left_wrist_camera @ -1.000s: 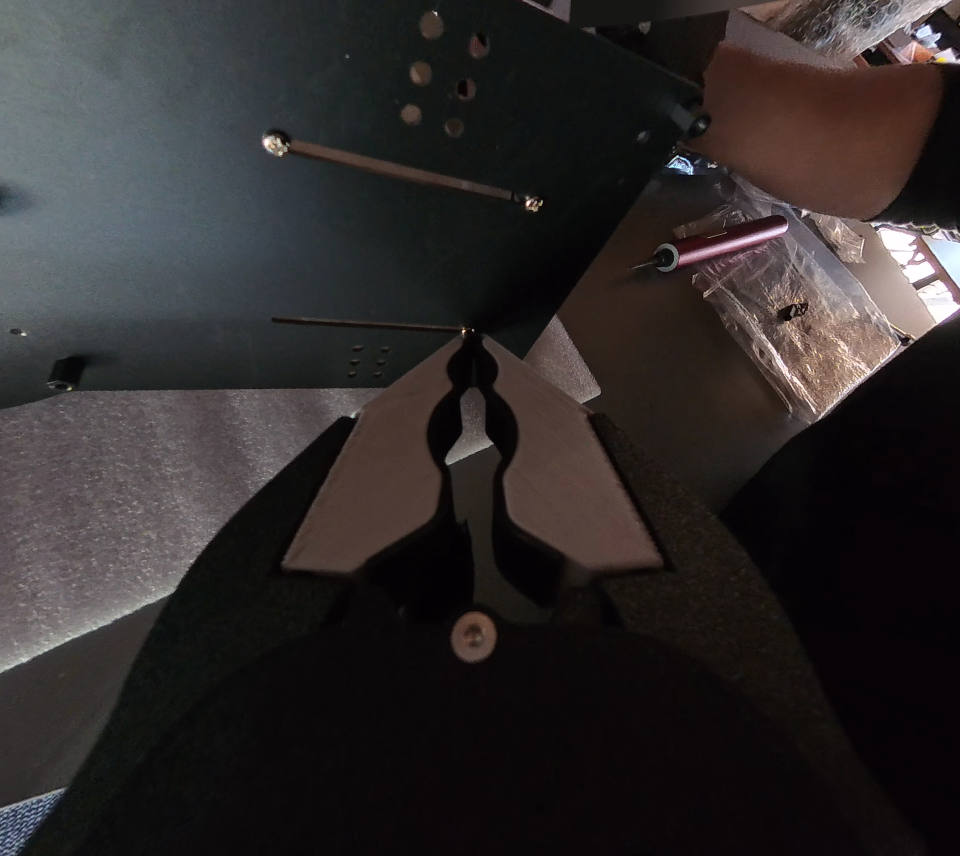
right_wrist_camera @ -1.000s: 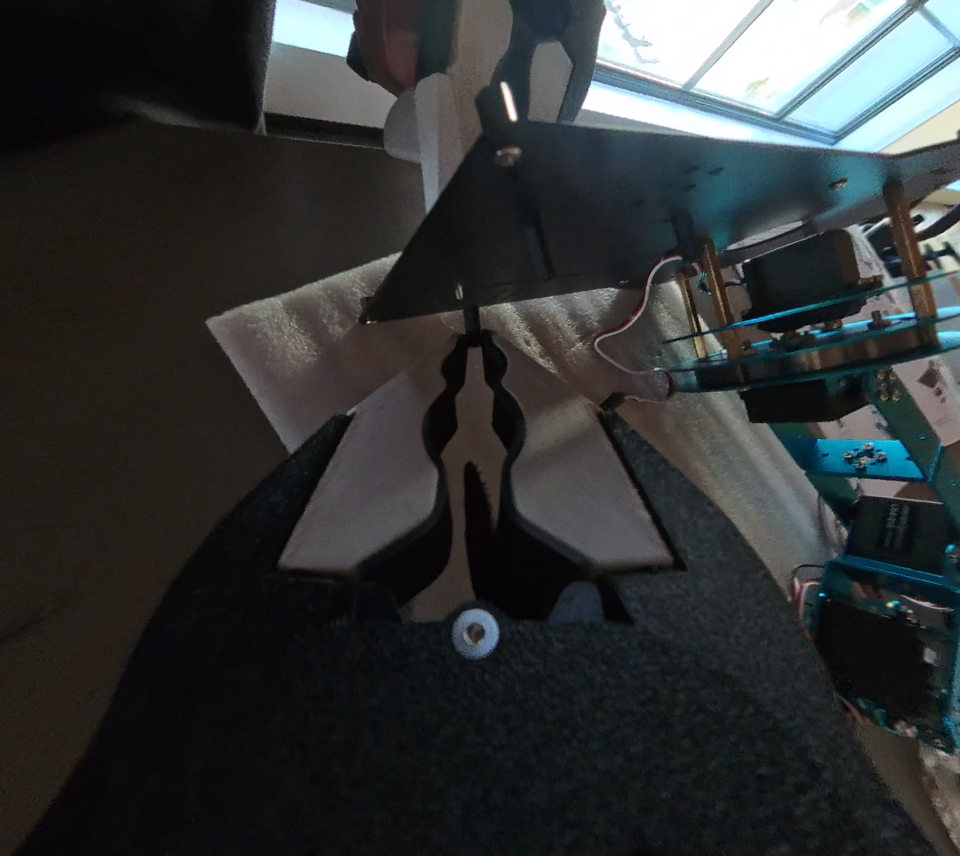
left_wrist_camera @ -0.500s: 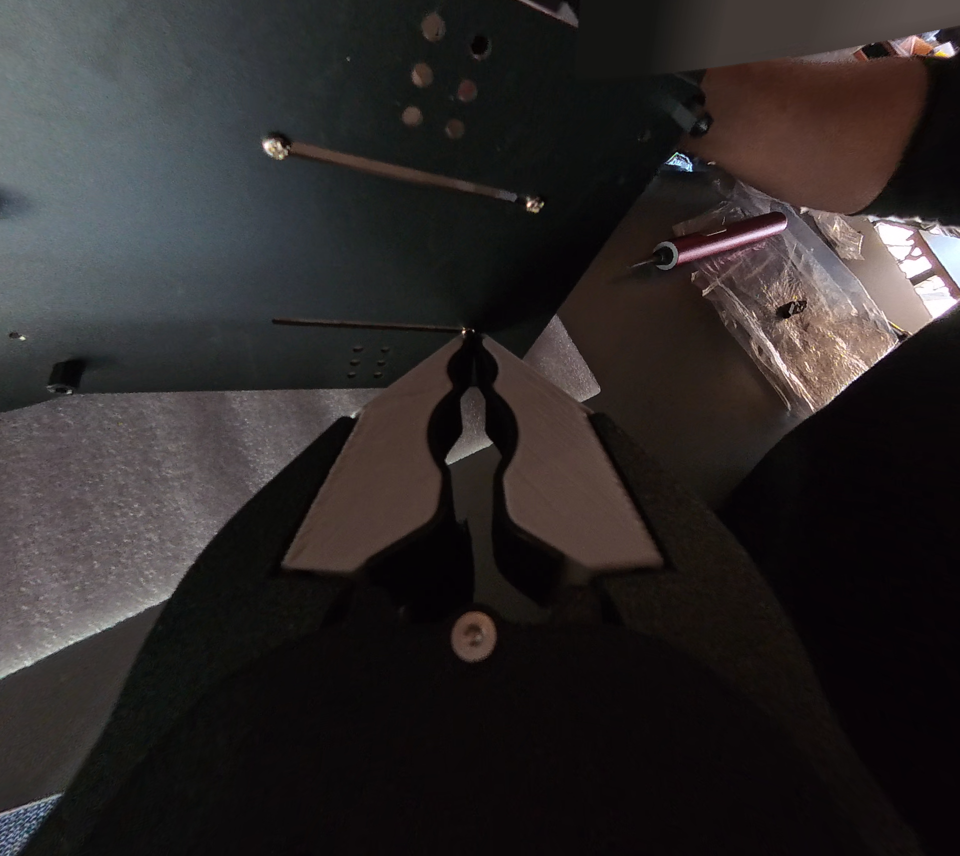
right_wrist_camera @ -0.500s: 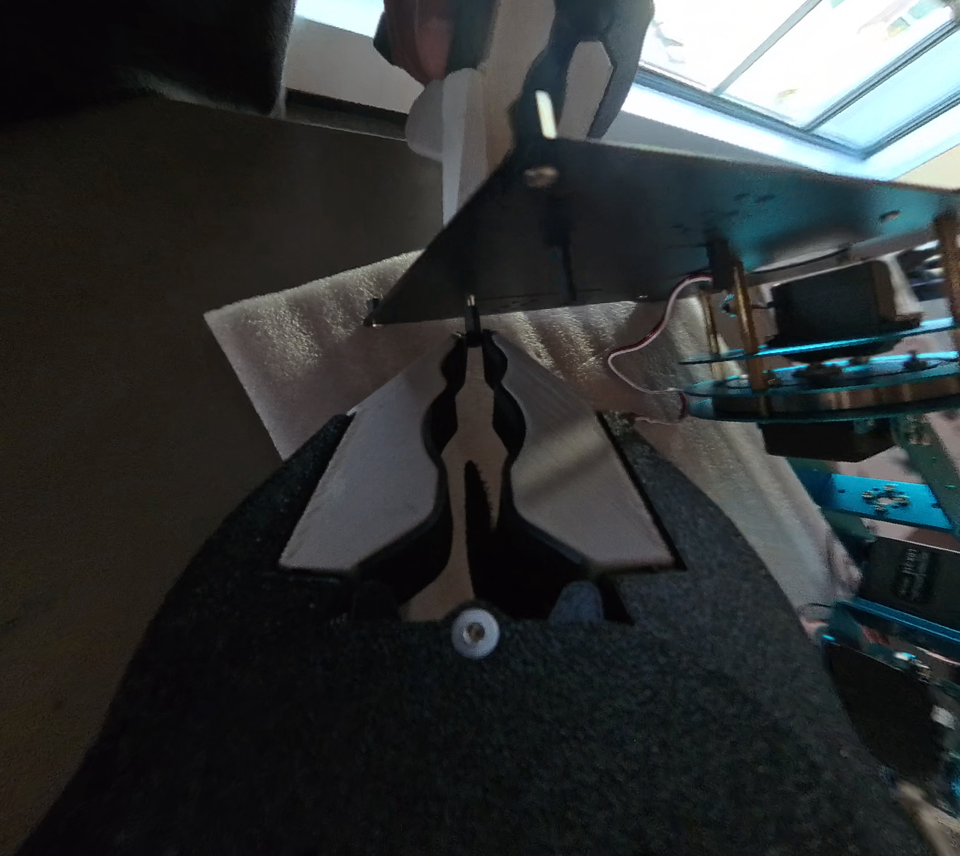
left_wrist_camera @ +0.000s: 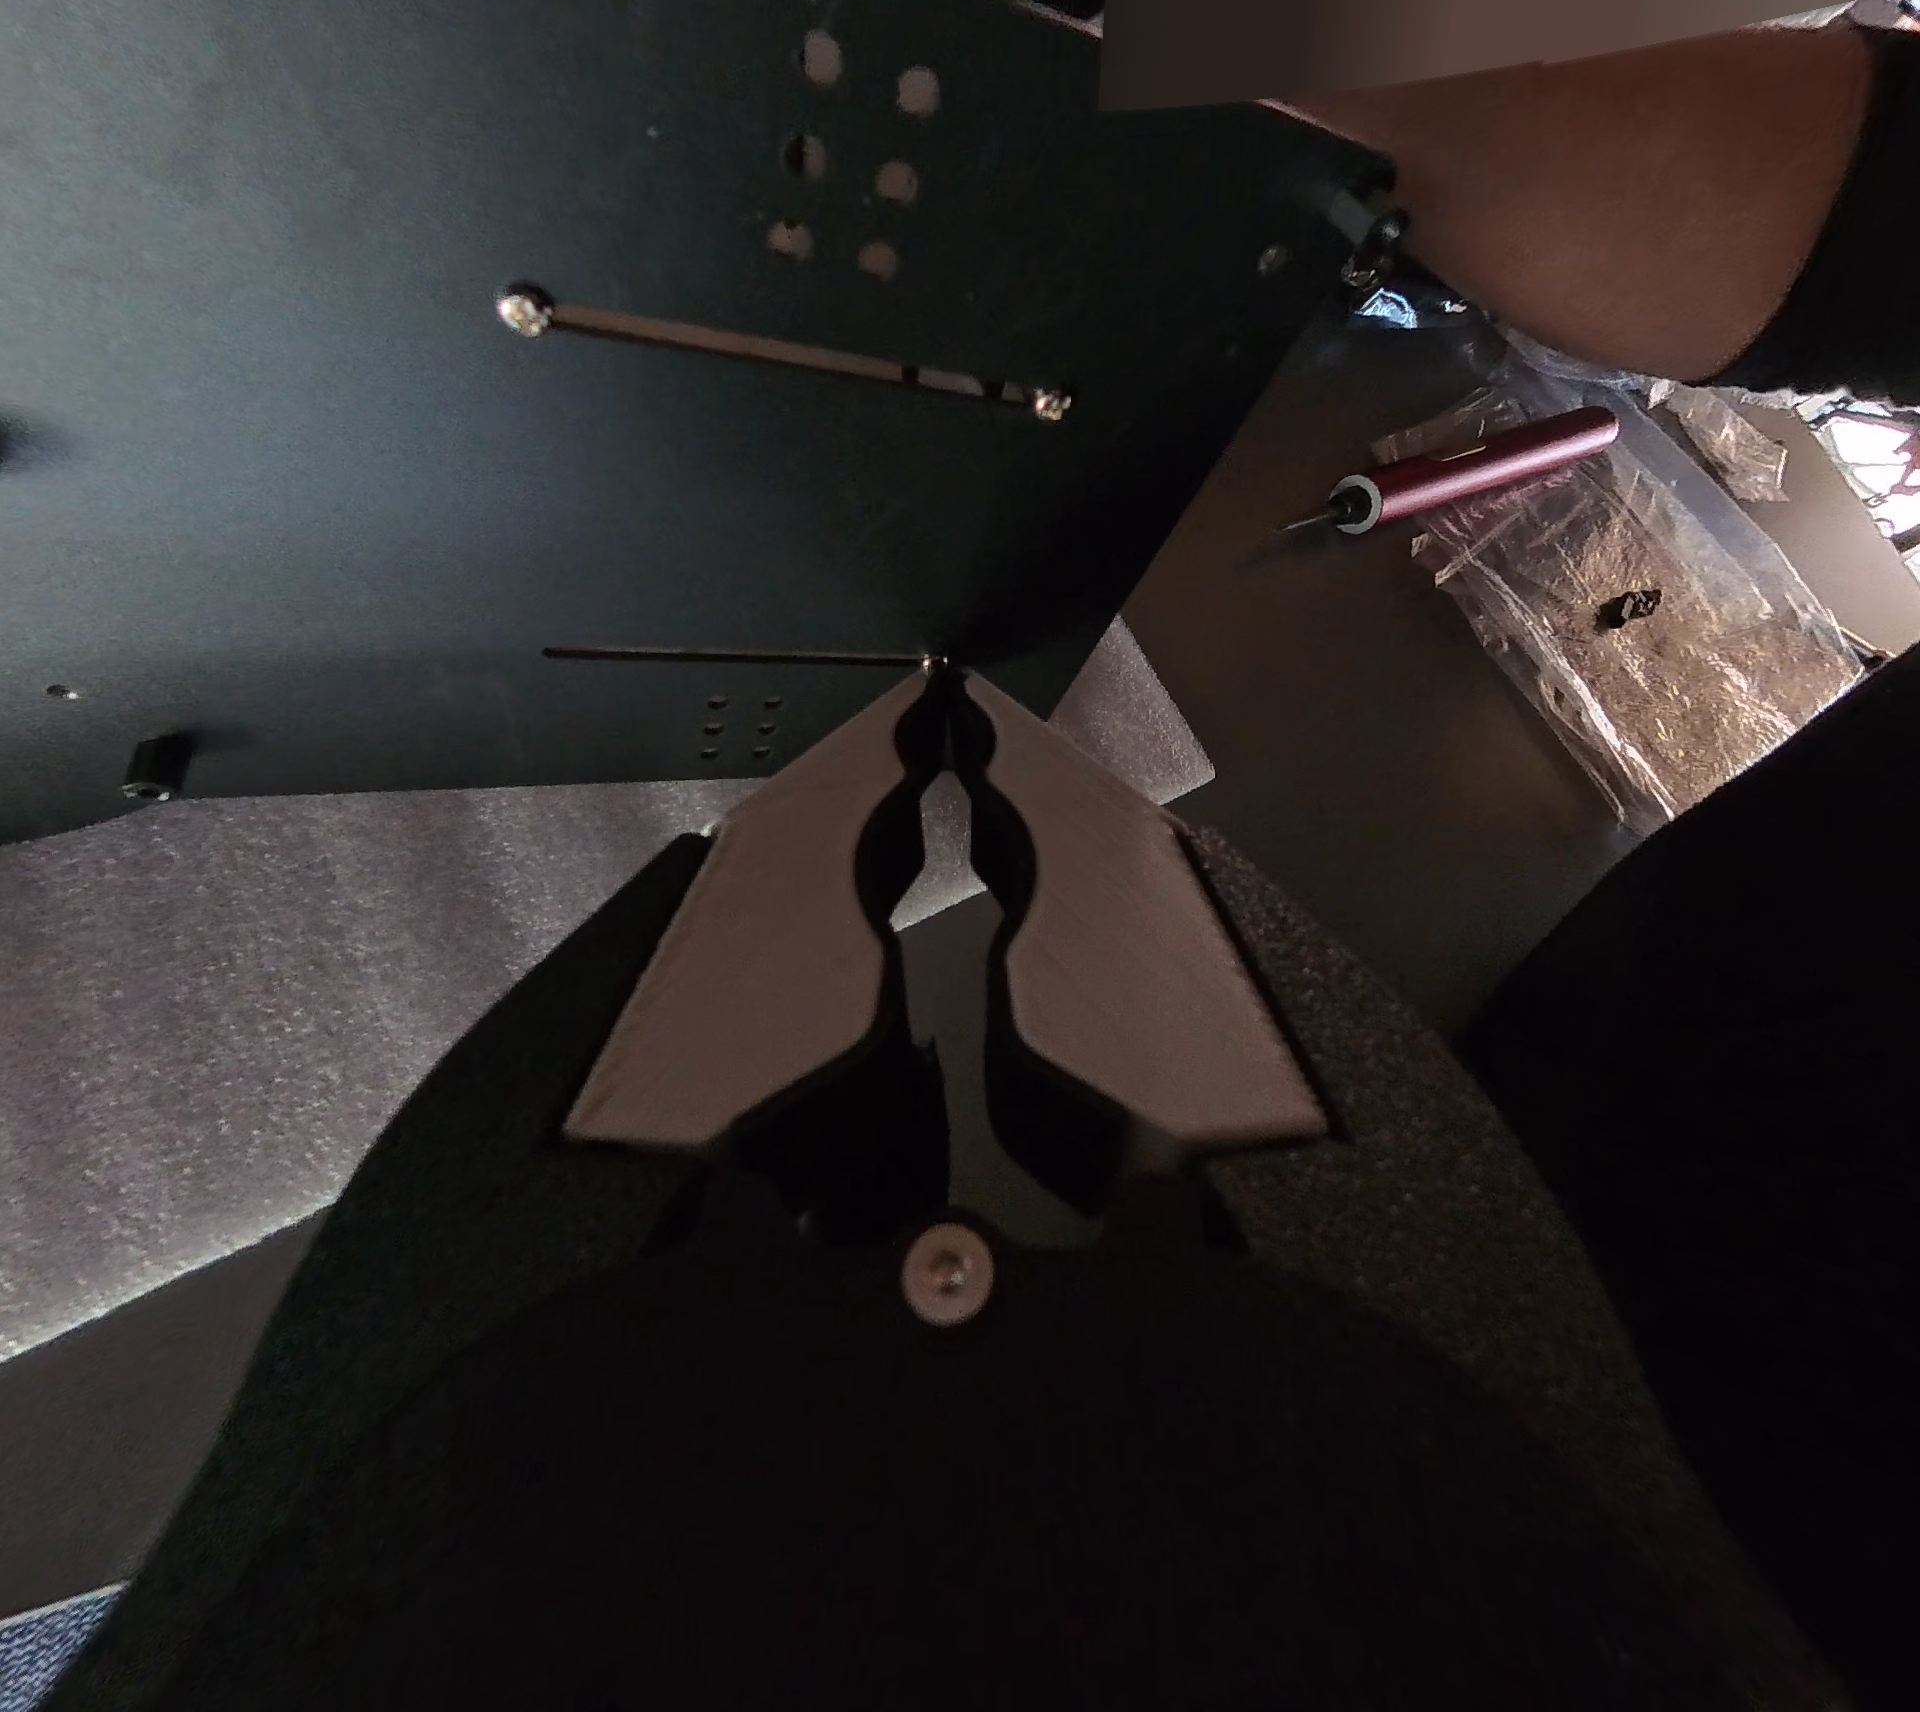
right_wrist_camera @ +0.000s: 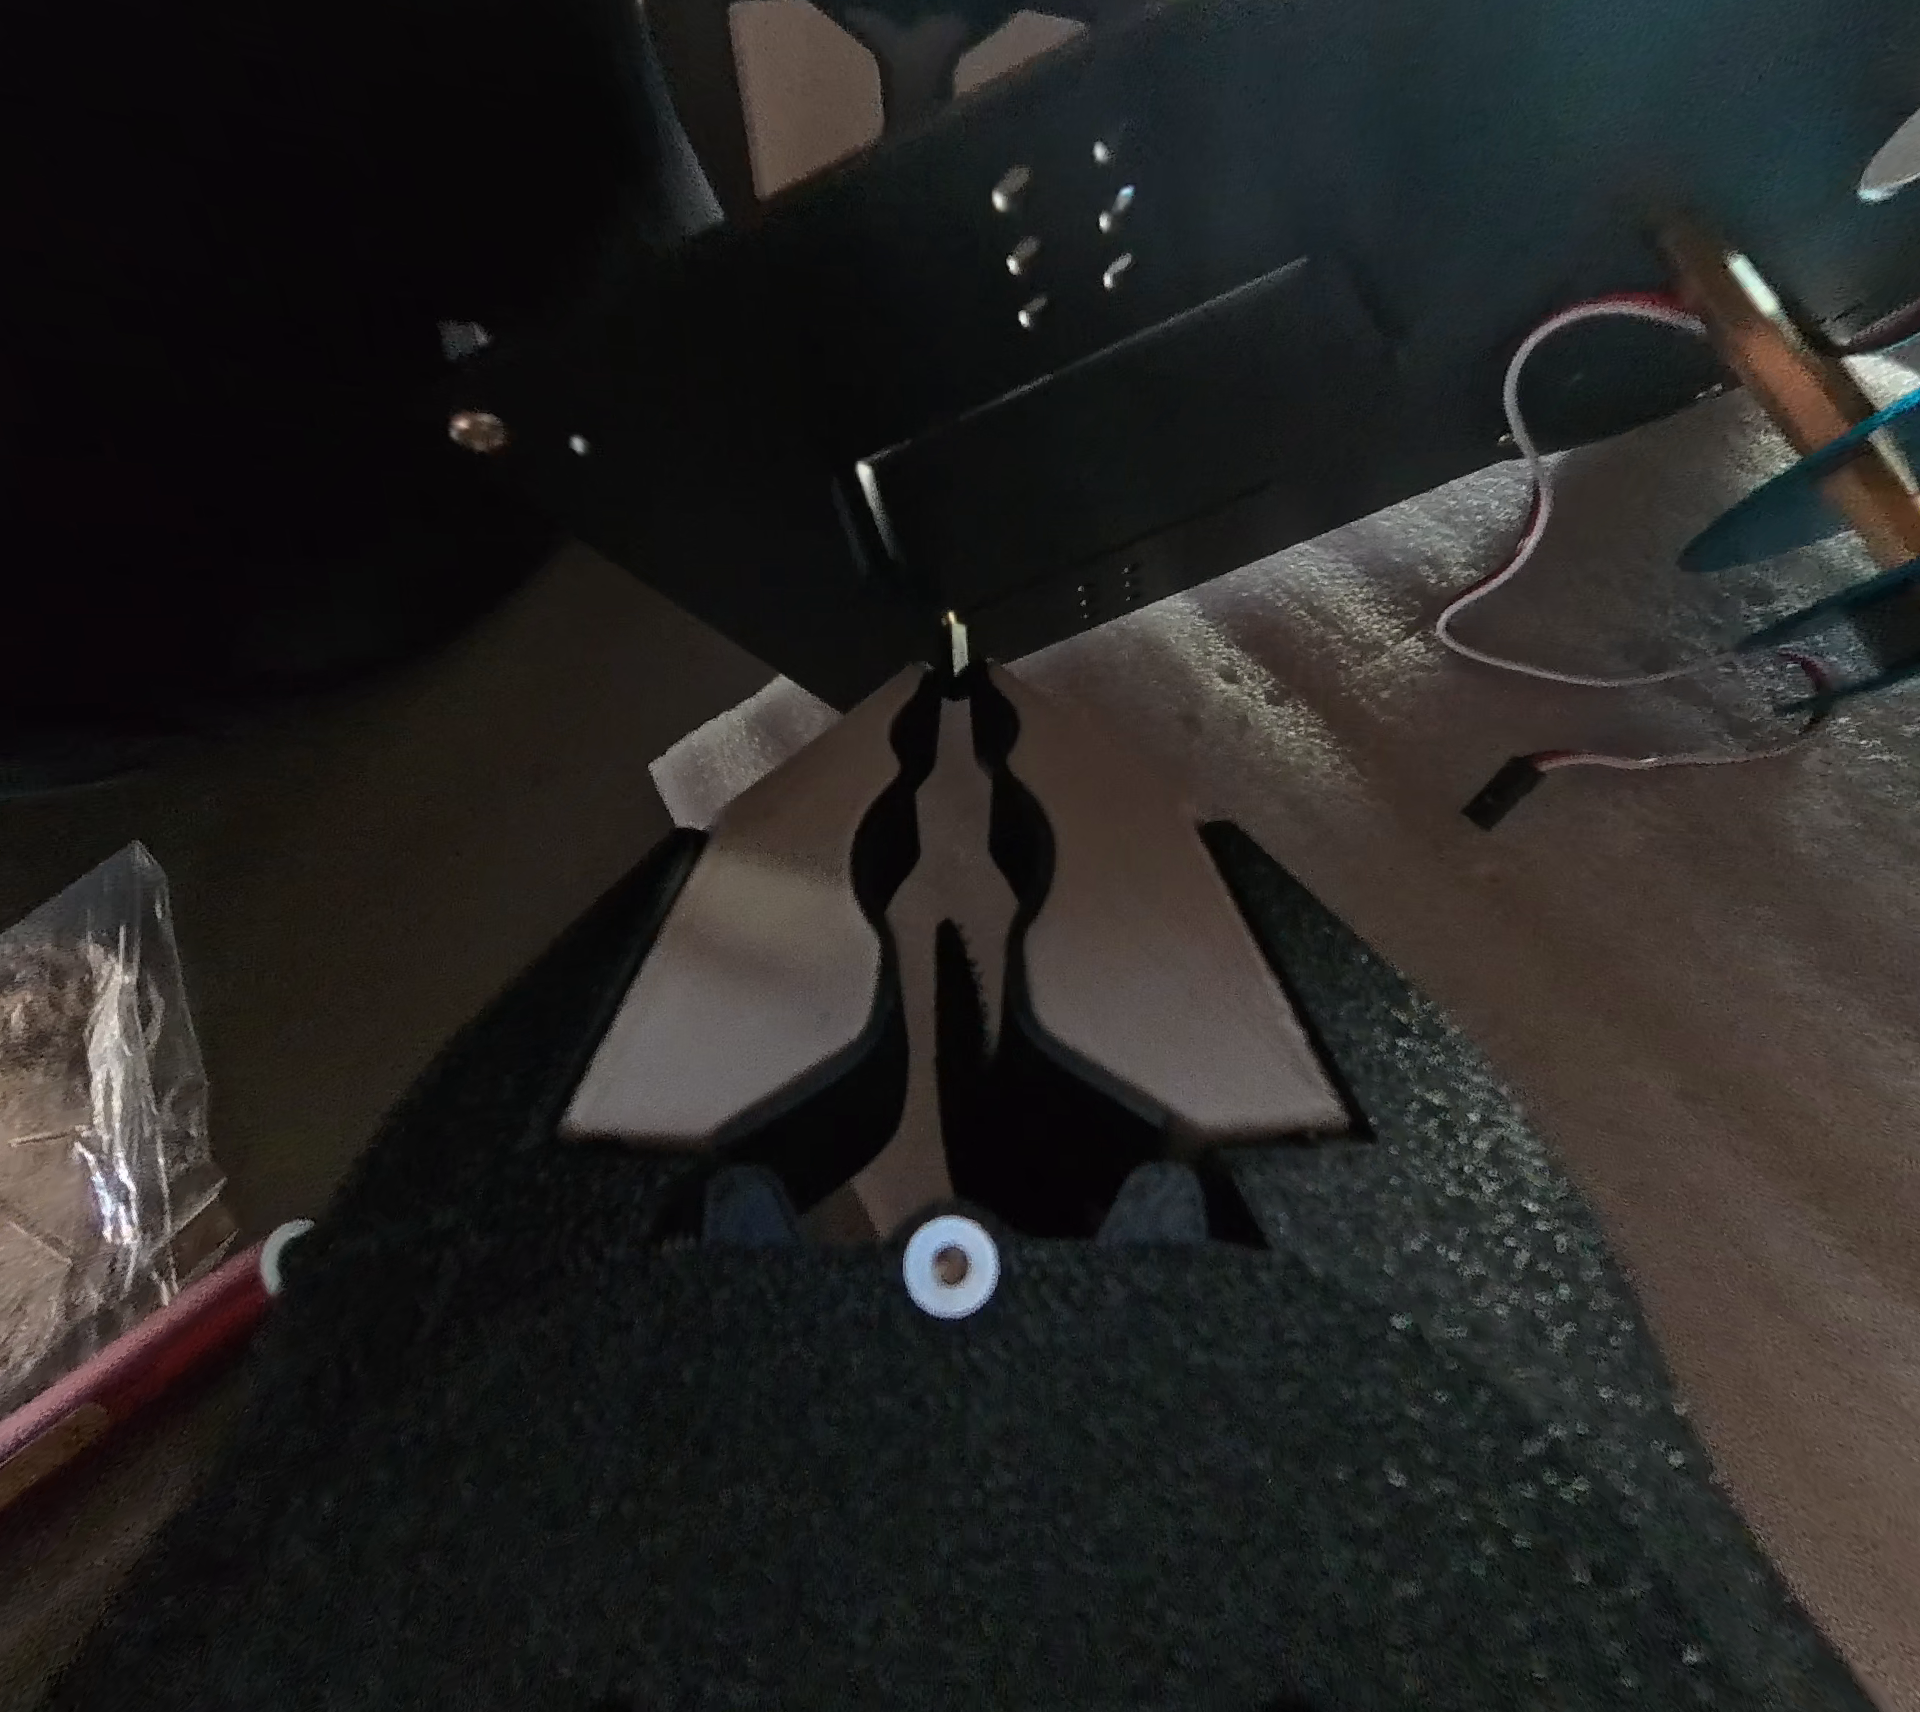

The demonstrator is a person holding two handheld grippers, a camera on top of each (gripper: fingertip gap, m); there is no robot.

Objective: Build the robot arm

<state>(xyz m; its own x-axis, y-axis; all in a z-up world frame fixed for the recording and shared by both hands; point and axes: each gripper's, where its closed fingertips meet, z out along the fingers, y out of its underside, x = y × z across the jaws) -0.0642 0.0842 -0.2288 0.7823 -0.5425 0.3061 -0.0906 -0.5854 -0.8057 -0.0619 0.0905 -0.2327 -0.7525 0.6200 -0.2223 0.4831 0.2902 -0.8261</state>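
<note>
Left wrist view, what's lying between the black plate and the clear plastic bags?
A dark red screwdriver lies on the table between the black plate and the plastic bags, seen in the left wrist view.

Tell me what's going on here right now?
A person holds a black plate tilted above foam. The left gripper is shut on a small screw at its lower edge. The right gripper pinches a small post under the plate. A red screwdriver lies beside a plastic bag.
</note>
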